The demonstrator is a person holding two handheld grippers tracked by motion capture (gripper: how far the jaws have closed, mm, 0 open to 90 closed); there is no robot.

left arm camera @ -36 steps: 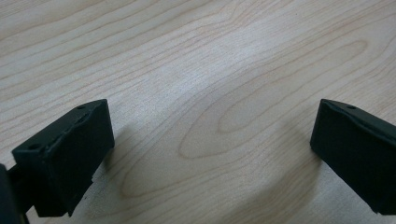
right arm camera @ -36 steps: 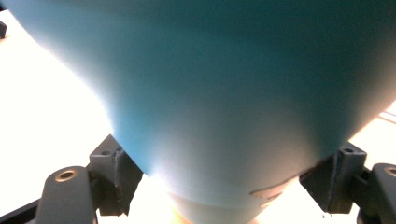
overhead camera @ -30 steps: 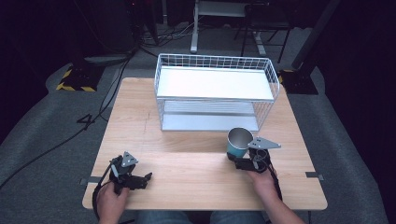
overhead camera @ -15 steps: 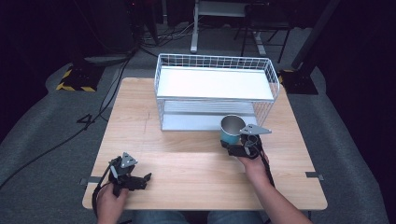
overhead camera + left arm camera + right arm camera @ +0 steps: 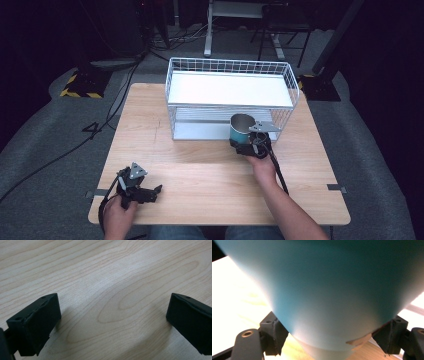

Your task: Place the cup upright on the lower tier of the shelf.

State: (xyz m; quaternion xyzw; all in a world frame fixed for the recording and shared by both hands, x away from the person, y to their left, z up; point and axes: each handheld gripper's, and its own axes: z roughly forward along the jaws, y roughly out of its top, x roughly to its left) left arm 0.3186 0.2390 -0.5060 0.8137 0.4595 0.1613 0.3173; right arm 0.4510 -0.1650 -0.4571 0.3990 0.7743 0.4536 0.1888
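Wooden table [image 5: 200,165] with white wire rack [image 5: 230,95] just ahead of the right gripper [image 5: 248,146]. Right gripper clamped on the teal cup [image 5: 241,129] — cup base cut off in its own view. Left gripper [image 5: 145,194] jaws spread, holding nothing — hovering or resting, can't tell.

Bright light falls from above on the wooden table [image 5: 210,170], and the room around it sinks into near black. Glare whitens the rack [image 5: 230,90] shelf. Soft shadows pool under the left gripper [image 5: 112,322] jaws. The teal cup [image 5: 324,290] looms blurred (background blown out white).
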